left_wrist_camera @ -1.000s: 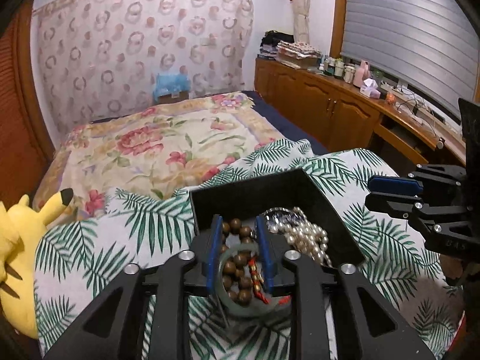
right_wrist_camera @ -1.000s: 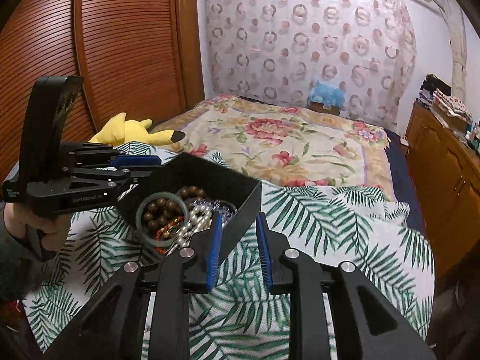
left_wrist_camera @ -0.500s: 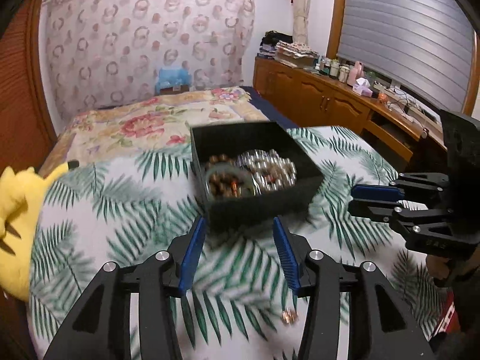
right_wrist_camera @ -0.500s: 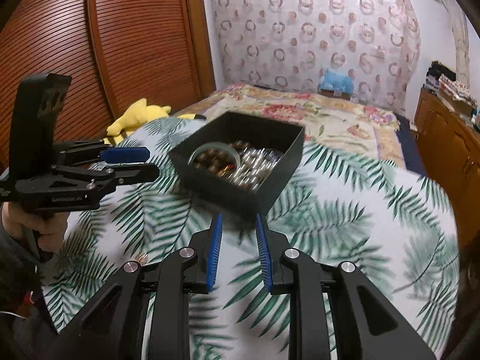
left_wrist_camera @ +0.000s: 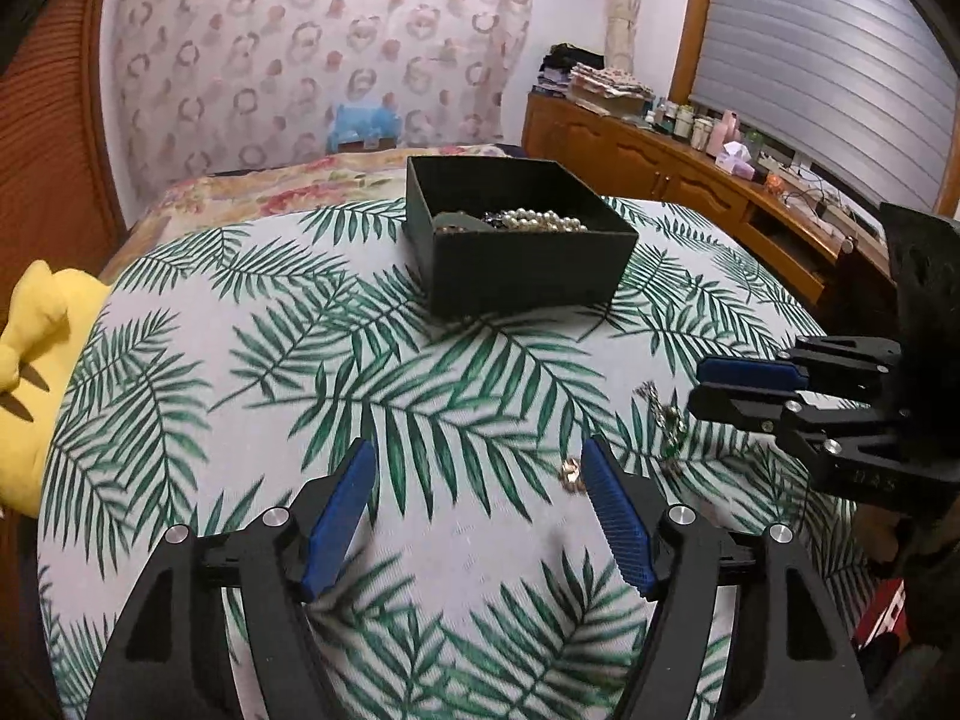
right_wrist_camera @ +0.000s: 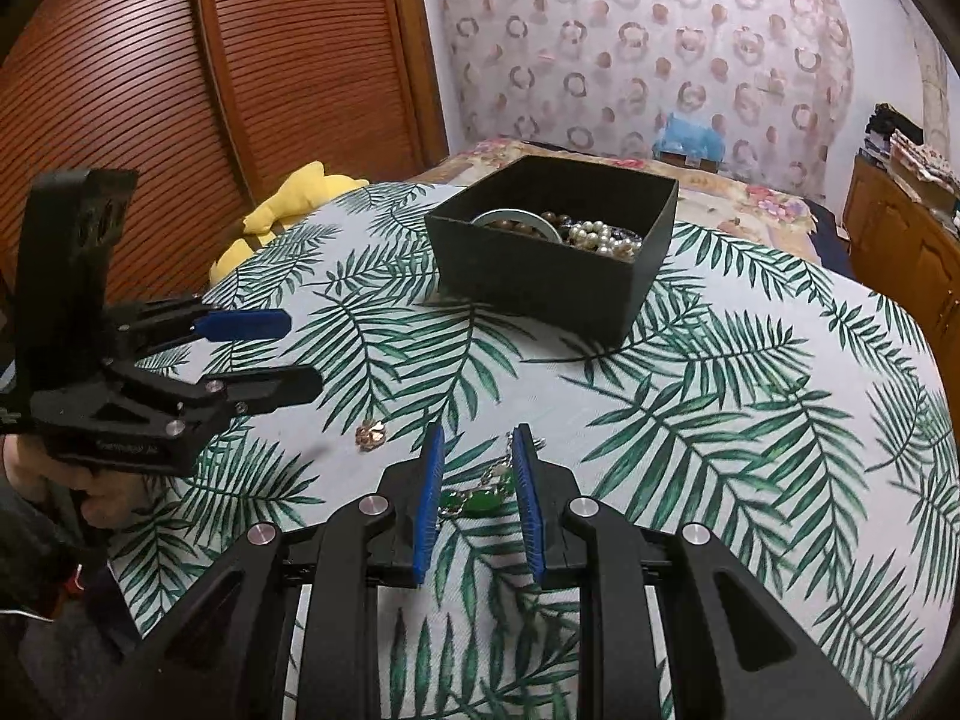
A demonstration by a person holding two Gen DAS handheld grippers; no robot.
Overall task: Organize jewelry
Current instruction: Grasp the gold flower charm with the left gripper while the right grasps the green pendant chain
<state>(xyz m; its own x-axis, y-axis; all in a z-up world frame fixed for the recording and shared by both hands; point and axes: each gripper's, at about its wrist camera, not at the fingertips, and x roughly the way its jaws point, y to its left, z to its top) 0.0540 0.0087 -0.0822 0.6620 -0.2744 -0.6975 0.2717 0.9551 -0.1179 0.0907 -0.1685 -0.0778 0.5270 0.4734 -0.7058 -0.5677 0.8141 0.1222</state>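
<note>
Left gripper (left_wrist_camera: 477, 468): jaws opening, nothing between them, small gold piece (left_wrist_camera: 570, 476) on the cloth just inside its right finger. Right gripper (right_wrist_camera: 477, 459): jaws narrow, not gripping; green-stone chain (right_wrist_camera: 480, 501) lies on the leaf-print tablecloth (right_wrist_camera: 690, 420) between its fingers. Further back, black box (right_wrist_camera: 540, 276) holds pearls (right_wrist_camera: 591, 234), wooden beads and a bangle (right_wrist_camera: 510, 219).

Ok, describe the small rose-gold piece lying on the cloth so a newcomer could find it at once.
Start at the black box on the palm-leaf cloth, then come toward the near edge. Two loose pieces lie there: a chain with green stones and, to its left, the rose-gold piece. It is the small, coppery, flower-like cluster, with no chain and no green.
</note>
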